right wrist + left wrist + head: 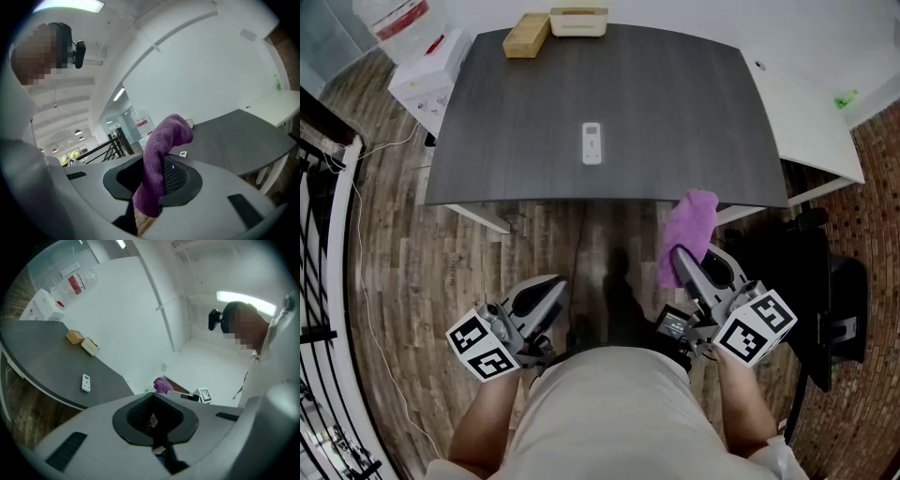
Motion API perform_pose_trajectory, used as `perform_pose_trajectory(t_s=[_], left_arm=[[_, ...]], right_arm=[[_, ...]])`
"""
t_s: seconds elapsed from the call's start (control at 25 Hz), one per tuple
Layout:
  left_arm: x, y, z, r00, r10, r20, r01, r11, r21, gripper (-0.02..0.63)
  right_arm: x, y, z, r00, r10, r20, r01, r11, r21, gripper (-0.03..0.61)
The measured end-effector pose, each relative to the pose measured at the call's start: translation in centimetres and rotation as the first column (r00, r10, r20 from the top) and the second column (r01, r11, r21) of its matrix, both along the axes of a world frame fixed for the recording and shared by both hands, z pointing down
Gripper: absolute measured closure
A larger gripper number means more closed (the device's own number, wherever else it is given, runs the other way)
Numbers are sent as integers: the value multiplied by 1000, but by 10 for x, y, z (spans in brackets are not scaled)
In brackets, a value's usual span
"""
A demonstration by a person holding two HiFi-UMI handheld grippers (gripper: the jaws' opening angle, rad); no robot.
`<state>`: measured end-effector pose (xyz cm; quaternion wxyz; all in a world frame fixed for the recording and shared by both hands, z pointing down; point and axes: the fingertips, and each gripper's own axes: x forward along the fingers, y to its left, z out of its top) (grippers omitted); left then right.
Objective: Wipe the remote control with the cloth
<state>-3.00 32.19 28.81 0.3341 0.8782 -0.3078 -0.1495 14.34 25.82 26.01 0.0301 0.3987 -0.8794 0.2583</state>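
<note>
Right gripper (145, 196) clamps cloth (161, 140); head view unclear.

- Remote (592, 143) on table (675, 103), near its middle.
- Left box (526, 36) and right box (578, 22) side by side at the far edge.
- Cloth (689, 234) in right gripper (680, 261), at the near edge, right of remote.
- Left gripper (551, 289) left of it, before the table.

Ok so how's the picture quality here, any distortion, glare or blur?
Head view: sharp and evenly lit, though the table bows along its near edge. Left gripper view: heavy fisheye, dark corners, a ceiling light blown out at upper right. Right gripper view: same fisheye; the purple cloth is crisp up close, the remote control tiny beside it.
</note>
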Motion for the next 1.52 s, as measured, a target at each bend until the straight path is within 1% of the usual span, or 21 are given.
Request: perform_pose_trajectory(t_s=[0.08, 0.16, 0.24, 0.36, 0.56, 0.64, 0.76, 0.88, 1.0, 1.12, 1.2, 1.28, 1.36, 1.52], left_arm=[[4, -28, 11, 998, -35, 50, 36, 999, -30, 611], [3, -57, 21, 991, -83, 103, 91, 994, -66, 611], [0, -88, 31, 978, -129, 161, 145, 985, -95, 611], [6, -131, 40, 961, -161, 226, 191, 975, -117, 609], [17, -180, 50, 944, -203, 258, 249, 955, -158, 603], [17, -195, 56, 938, -217, 270, 270, 947, -176, 578], [14, -204, 65, 933, -213, 289, 279, 937, -209, 545], [7, -209, 75, 930, -182, 318, 262, 937, -232, 523], [2, -218, 90, 924, -110, 366, 212, 945, -251, 487], [-2, -236, 108, 915, -29, 403, 149, 952, -269, 451], [-5, -248, 121, 907, 21, 421, 112, 951, -289, 437], [-6, -257, 133, 892, 78, 446, 69, 950, -305, 425], [-5, -263, 143, 866, 137, 481, 20, 952, -306, 423], [1, -273, 163, 822, 231, 520, -70, 948, -310, 420]], right_arm=[[2, -26, 7, 1000, -19, -6, 19, 1000, -13, 480], [1, -55, 12, 999, -39, -24, 39, 999, -19, 480], [-3, -88, 10, 997, -65, -49, 65, 998, -11, 480], [-7, -137, 8, 991, -111, -69, 111, 994, 2, 482], [-7, -192, 26, 983, -173, -56, 171, 984, -51, 480], [-8, -207, 35, 981, -188, -49, 184, 980, -75, 482], [-10, -218, 49, 978, -202, -53, 195, 975, -109, 481], [-15, -219, 62, 978, -197, -74, 185, 972, -144, 482], [-23, -219, 72, 974, -189, -124, 168, 972, -161, 482], [-30, -224, 83, 974, -149, -173, 117, 976, -186, 482], [-33, -231, 93, 973, -108, -205, 66, 977, -201, 481], [-37, -234, 104, 965, -75, -249, 23, 978, -208, 482], [-44, -234, 118, 953, -65, -295, 0, 976, -216, 482], [-58, -239, 142, 943, -41, -329, -48, 965, -258, 482]])
